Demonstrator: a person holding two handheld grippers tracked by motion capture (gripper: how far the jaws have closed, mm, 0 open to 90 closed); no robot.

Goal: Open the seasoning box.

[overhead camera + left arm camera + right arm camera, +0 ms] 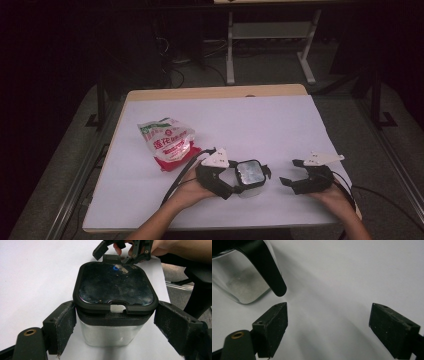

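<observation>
Centrally, we take the clear square container with the black clip-on lid (250, 176) as landmark; it stands upright on the white table sheet (260, 125), nearer the person's edge than the far one. We see the left gripper (248, 184) straddling it: in the left gripper view its jaws flank the container's (115, 302) clear walls below the lid, the left pad (65, 323) at or near the wall, the right pad standing off with a gap, so no firm hold shows. The right gripper (289, 172) sits just right of the container, jaws spread wide on nothing; in the right gripper view bare sheet (332, 277) lies between them and the container's (239, 282) corner sits beyond the left jaw. Left and beyond the container lies a crinkled red-and-white plastic bag (168, 142), apart. Far side of the sheet past the container is open.
</observation>
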